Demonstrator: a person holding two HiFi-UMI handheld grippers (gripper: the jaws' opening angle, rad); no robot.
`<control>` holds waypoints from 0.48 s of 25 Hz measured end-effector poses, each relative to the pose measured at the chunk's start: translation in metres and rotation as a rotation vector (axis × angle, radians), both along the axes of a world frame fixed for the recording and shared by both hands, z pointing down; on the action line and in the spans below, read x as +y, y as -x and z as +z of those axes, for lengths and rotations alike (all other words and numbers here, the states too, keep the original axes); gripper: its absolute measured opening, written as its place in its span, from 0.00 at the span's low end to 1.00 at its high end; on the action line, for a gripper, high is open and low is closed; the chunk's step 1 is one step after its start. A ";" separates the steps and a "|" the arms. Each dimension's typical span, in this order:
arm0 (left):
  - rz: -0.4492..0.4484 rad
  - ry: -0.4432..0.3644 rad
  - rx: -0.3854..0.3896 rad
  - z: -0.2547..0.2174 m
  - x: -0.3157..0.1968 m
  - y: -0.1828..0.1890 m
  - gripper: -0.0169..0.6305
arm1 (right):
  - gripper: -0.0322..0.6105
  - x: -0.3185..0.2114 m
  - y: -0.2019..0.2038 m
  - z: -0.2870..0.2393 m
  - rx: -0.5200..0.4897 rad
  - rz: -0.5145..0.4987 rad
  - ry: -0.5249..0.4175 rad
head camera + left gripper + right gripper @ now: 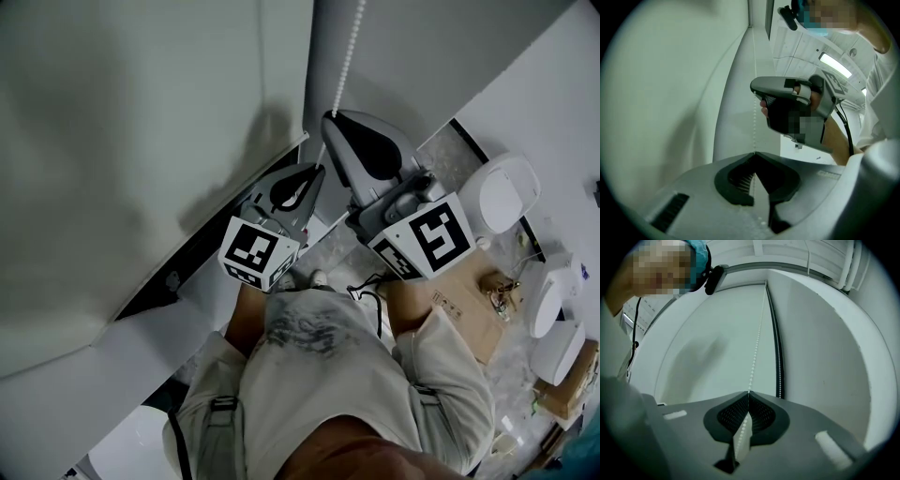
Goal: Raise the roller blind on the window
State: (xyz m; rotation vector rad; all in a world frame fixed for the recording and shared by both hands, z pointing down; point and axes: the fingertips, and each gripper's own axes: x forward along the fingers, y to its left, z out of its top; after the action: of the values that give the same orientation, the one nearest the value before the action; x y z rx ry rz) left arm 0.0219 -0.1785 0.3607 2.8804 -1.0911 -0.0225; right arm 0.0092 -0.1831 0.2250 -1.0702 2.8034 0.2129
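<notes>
The white roller blind (pixel 122 141) hangs down over the window on the left. Its white bead chain (pixel 349 52) drops beside the blind's right edge. My right gripper (pixel 330 120) is the higher one, shut on the bead chain (pixel 757 343), which runs up from its closed tips (pixel 748 392). Just below it, my left gripper (pixel 319 171) is also shut on the chain (pixel 753 122), with beads showing between its jaws (pixel 754 153). The left gripper view shows the right gripper (pixel 787 103) above, held in a hand.
A second strand of chain (pixel 778 357) hangs along a dark strip by the wall. A dark sill line (pixel 187 262) runs under the blind. On the floor at the right are a white toilet (pixel 506 192), cardboard (pixel 459 309) and white fittings (pixel 553 300).
</notes>
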 end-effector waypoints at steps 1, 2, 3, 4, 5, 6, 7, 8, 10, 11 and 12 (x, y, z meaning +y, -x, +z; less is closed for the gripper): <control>0.002 0.002 0.001 0.001 0.001 0.000 0.04 | 0.07 0.000 -0.001 0.001 0.002 0.005 -0.002; 0.003 0.005 0.001 0.003 0.001 -0.001 0.04 | 0.07 0.000 -0.001 0.003 0.004 0.009 -0.003; 0.005 0.008 0.000 0.005 0.002 -0.001 0.04 | 0.07 0.000 -0.002 0.005 0.007 0.012 -0.003; 0.005 0.012 -0.003 0.007 0.002 -0.001 0.04 | 0.07 0.000 -0.002 0.007 0.012 0.015 -0.002; 0.005 0.018 -0.007 0.011 0.002 -0.002 0.04 | 0.07 -0.001 -0.001 0.010 0.018 0.019 0.000; 0.003 0.025 -0.011 0.014 0.002 -0.002 0.04 | 0.07 -0.001 -0.001 0.014 0.025 0.022 0.003; 0.002 0.033 -0.014 0.018 0.003 -0.001 0.04 | 0.07 -0.001 -0.001 0.018 0.029 0.024 0.008; 0.000 0.042 -0.015 0.022 0.003 -0.001 0.04 | 0.07 -0.001 -0.001 0.022 0.031 0.024 0.015; -0.001 0.061 -0.017 0.030 0.004 0.000 0.04 | 0.07 -0.001 -0.001 0.029 0.033 0.023 0.028; -0.002 0.071 -0.019 0.033 0.004 0.000 0.04 | 0.07 -0.001 0.000 0.033 0.035 0.024 0.035; -0.002 0.081 -0.023 0.037 0.005 0.001 0.04 | 0.07 -0.001 0.000 0.037 0.038 0.024 0.042</control>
State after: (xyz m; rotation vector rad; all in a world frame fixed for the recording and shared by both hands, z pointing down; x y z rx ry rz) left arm 0.0212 -0.1738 0.3980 2.8145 -1.0733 0.0537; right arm 0.0089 -0.1840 0.2617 -1.1214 2.8420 0.1797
